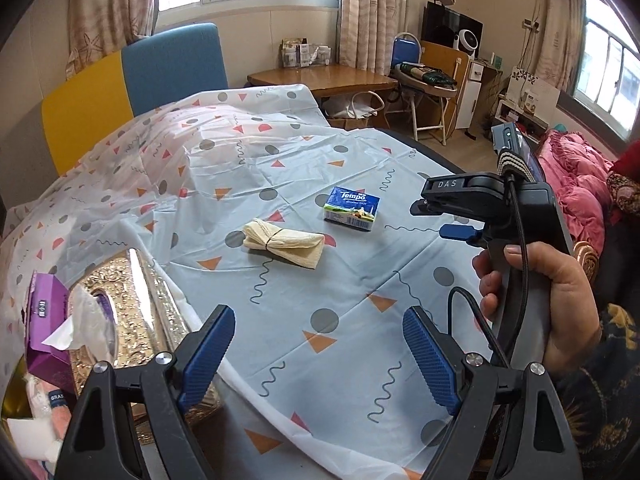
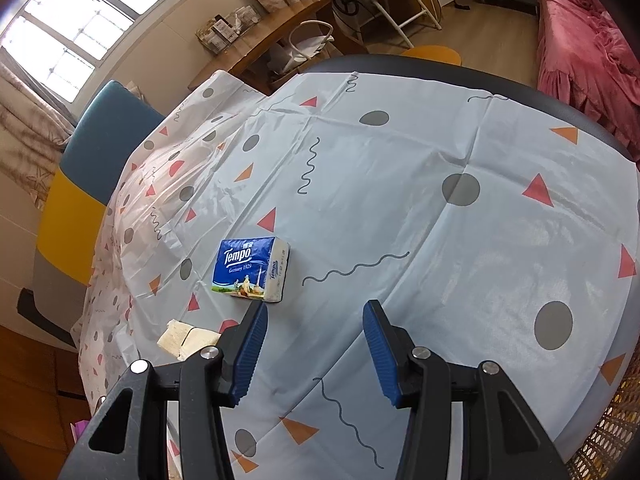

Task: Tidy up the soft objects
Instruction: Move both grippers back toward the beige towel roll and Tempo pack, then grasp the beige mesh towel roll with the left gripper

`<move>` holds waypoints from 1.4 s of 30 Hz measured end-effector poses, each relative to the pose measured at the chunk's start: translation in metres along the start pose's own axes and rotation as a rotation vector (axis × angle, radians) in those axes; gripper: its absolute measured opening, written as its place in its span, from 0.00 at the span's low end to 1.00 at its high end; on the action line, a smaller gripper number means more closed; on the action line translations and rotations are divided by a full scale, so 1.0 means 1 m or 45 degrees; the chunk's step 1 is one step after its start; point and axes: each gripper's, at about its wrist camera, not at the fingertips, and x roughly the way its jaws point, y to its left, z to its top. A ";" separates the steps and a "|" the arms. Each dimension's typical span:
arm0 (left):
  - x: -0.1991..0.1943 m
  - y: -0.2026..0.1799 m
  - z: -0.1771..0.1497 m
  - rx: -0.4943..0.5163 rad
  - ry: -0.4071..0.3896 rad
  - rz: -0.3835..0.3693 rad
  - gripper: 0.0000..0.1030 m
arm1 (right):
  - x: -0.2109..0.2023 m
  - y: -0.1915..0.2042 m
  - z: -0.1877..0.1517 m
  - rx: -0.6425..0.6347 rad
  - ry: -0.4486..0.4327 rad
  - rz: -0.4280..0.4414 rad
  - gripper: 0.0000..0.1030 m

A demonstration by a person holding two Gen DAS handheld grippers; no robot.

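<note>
A blue Tempo tissue pack [image 1: 352, 209] lies on the patterned tablecloth [image 1: 320, 280]; it also shows in the right wrist view [image 2: 251, 269]. A folded cream cloth bound with a black band [image 1: 285, 243] lies to its left and nearer; its end peeks out in the right wrist view [image 2: 180, 340]. My left gripper [image 1: 318, 322] is open and empty, above the cloth-covered table near its front. My right gripper [image 2: 316, 314] is open and empty, just short of the tissue pack; it shows from the side in the left wrist view [image 1: 444, 220].
A gold embossed box [image 1: 132, 320] at the left holds a purple tissue box [image 1: 48, 320] and other soft items. A blue and yellow chair [image 1: 132, 92] stands behind the table. A wooden desk [image 1: 320, 78] and a pink bed [image 1: 576, 184] lie beyond.
</note>
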 end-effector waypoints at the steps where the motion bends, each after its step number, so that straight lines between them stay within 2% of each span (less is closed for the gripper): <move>1: 0.004 0.000 0.002 -0.008 0.008 -0.010 0.84 | 0.000 0.000 0.000 0.001 -0.001 0.002 0.49; 6: 0.030 0.011 0.022 -0.163 0.071 -0.100 0.83 | -0.003 0.001 0.000 -0.005 -0.018 0.010 0.49; 8: 0.044 0.019 0.030 -0.259 0.118 -0.149 0.78 | -0.004 0.001 0.000 -0.002 -0.024 0.011 0.49; 13: 0.087 0.036 0.041 -0.448 0.243 -0.172 0.63 | -0.004 0.002 0.001 -0.001 -0.018 0.028 0.49; 17: 0.121 0.046 0.049 -0.560 0.299 -0.155 0.61 | -0.004 0.003 0.000 -0.004 -0.010 0.047 0.49; 20: 0.144 0.056 0.053 -0.666 0.332 -0.138 0.64 | -0.003 0.004 -0.001 -0.006 -0.002 0.061 0.49; 25: 0.178 0.071 0.060 -0.755 0.376 -0.084 0.67 | -0.001 0.006 -0.002 -0.011 0.012 0.080 0.49; 32: 0.204 0.074 0.078 -0.707 0.371 -0.019 0.70 | 0.000 0.006 -0.003 -0.007 0.028 0.097 0.49; 37: 0.227 0.070 0.079 -0.612 0.427 0.033 0.70 | 0.002 0.009 -0.004 -0.021 0.038 0.098 0.49; 42: 0.222 0.061 0.072 -0.478 0.417 0.047 0.68 | 0.006 0.007 -0.004 -0.012 0.053 0.090 0.49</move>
